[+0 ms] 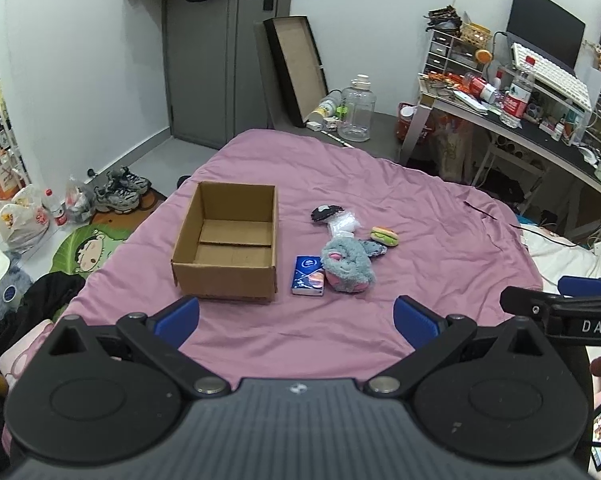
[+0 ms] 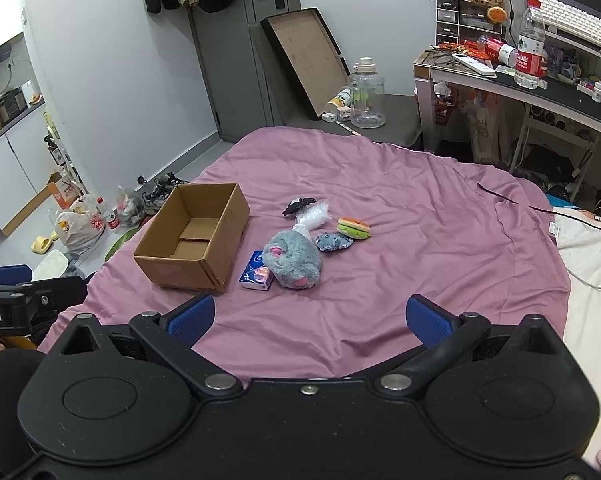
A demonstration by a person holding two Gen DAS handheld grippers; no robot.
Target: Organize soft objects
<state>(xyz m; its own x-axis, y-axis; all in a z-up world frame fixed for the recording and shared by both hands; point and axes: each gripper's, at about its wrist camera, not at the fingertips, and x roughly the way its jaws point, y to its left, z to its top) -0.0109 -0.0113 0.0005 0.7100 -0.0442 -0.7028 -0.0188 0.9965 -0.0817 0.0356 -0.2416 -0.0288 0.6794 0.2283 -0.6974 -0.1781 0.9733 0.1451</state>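
Observation:
An open, empty cardboard box [image 1: 226, 254] [image 2: 192, 240] stands on the pink bedsheet [image 1: 420, 240] [image 2: 420, 240]. Right of it lie a blue tissue pack [image 1: 308, 275] [image 2: 256, 276], a grey plush toy [image 1: 346, 266] [image 2: 294, 260], a small grey plush [image 1: 376, 248] [image 2: 333, 241], a burger-shaped toy [image 1: 384, 236] [image 2: 354, 227], a clear plastic bag [image 1: 342, 224] [image 2: 312, 216] and a black plush [image 1: 324, 213] [image 2: 298, 205]. My left gripper [image 1: 296, 320] is open and empty, near the bed's front, short of the objects. My right gripper [image 2: 310, 318] is also open and empty, hovering in front of them.
A cluttered desk [image 1: 520, 120] [image 2: 540, 88] stands at the right. A clear water jug [image 1: 356, 108] [image 2: 366, 96] and a leaning tray [image 1: 296, 68] stand beyond the bed. Shoes and bags [image 1: 80, 200] lie on the floor at left. White bedding [image 2: 588, 264] borders the sheet's right.

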